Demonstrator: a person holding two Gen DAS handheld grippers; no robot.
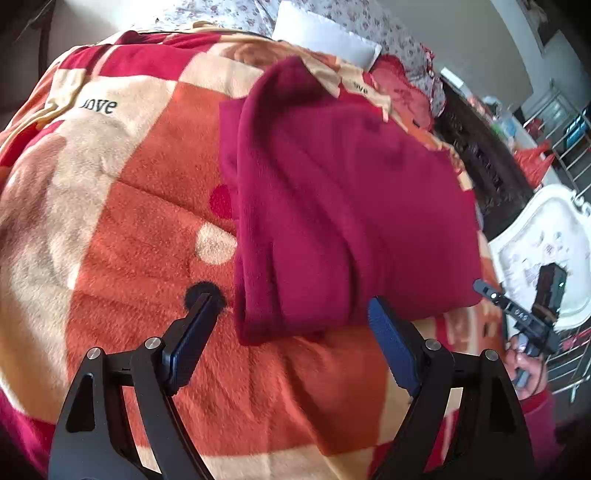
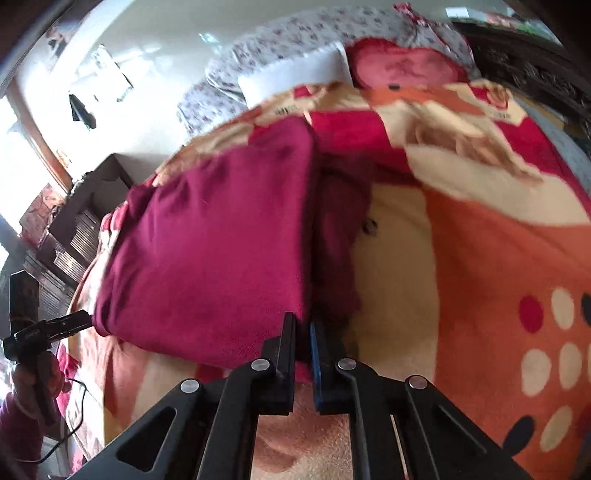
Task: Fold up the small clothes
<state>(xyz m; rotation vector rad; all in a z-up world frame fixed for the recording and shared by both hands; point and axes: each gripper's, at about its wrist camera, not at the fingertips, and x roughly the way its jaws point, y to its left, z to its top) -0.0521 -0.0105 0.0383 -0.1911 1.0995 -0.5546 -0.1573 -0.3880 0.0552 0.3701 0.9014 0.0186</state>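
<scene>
Bedroom, daylight, pale wall behind. Bed spread with a fleece blanket (image 1: pixel 129 206) in orange, cream and red blocks, "love" printed on a cream block, dots of red, cream and black just left of the garment.

Left to right in the left wrist view: left gripper (image 1: pixel 291 317) low over the blanket, fingers (image 1: pixel 194 332) spread wide, holding nothing, left tip over the black dot, right tip at the garment's near edge. Between and beyond the tips, dark red sweater (image 1: pixel 332 192) lying folded on the blanket, thick rolled fold along its left side, flat panel to the right. Behind the sweater, white pillow (image 1: pixel 325 37) and floral sheet (image 1: pixel 388 33). Right of the sweater, past the bed's edge, right gripper (image 1: pixel 517 314) seen from the side, held in a hand (image 1: pixel 524 365) with a red sleeve; white furniture and a metal rack farther right.

Left to right in the right wrist view: left gripper (image 2: pixel 55 326) at the far left, tip just beside the sweater's left corner. Sweater (image 2: pixel 207 243) raised and tilted, a darker layer showing under its right edge. Right gripper (image 2: pixel 303 332) at the sweater's near right edge, fingers (image 2: pixel 288 343) pressed nearly together, pinching the cloth edge between them. Right of the sweater, bare blanket (image 2: pixel 480 258) with more dots. Edges blurred.
</scene>
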